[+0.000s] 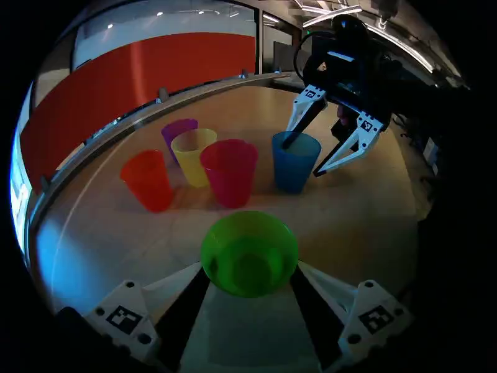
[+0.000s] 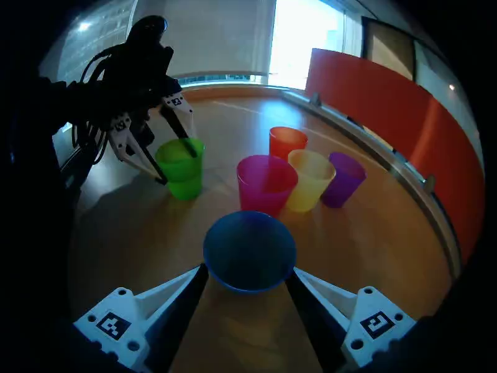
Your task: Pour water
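Translucent plastic green cup, blue cup, glossy wood-look table

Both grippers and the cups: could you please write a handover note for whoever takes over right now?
Left gripper: fingers flank the green cup; grip firmness unclear.
Right gripper: same at the blue cup.
Both cups stand on the table, by the pink cup, yellow cup, orange cup, purple cup.
Done: both cups bracketed. Left: lift, pour; water not discernible.

Open office: glass partitions, ceiling strip lights, red panel, wooden table.
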{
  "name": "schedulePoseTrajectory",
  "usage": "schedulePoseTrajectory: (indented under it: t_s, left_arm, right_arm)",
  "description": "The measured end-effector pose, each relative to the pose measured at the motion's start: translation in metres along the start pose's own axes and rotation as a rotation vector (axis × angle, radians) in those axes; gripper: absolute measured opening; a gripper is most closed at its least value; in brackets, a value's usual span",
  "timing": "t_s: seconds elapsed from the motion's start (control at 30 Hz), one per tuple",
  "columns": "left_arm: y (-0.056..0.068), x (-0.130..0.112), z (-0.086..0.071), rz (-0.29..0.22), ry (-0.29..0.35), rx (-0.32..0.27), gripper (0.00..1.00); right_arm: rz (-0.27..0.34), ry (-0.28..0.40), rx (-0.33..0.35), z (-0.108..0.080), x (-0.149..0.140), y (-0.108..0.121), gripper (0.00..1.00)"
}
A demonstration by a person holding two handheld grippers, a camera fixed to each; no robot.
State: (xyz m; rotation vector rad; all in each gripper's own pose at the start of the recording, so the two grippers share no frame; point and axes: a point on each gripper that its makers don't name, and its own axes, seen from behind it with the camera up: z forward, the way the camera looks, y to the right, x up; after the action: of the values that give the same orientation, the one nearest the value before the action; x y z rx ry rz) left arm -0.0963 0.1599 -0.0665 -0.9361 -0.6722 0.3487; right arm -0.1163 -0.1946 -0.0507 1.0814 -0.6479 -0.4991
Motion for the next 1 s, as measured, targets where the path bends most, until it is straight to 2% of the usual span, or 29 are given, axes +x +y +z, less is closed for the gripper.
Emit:
schedulePoseTrajectory:
  t_s: [0.3,0.77,1.0]
  left_arm:
    - [-0.003,-0.010,0.004,0.002,-0.027,0.008,0.84]
    - [-0.007,-0.024,-0.003,0.010,-0.051,0.033,0.84]
    - [-0.006,-0.029,-0.011,-0.013,-0.047,0.048,0.85]
  right_arm:
    - [0.005,-0.006,-0.008,-0.003,-0.004,0.000,0.93]
    - [0.018,-0.001,-0.030,-0.012,-0.012,0.001,0.93]
    - [0.025,0.003,-0.047,-0.022,-0.018,0.002,0.93]
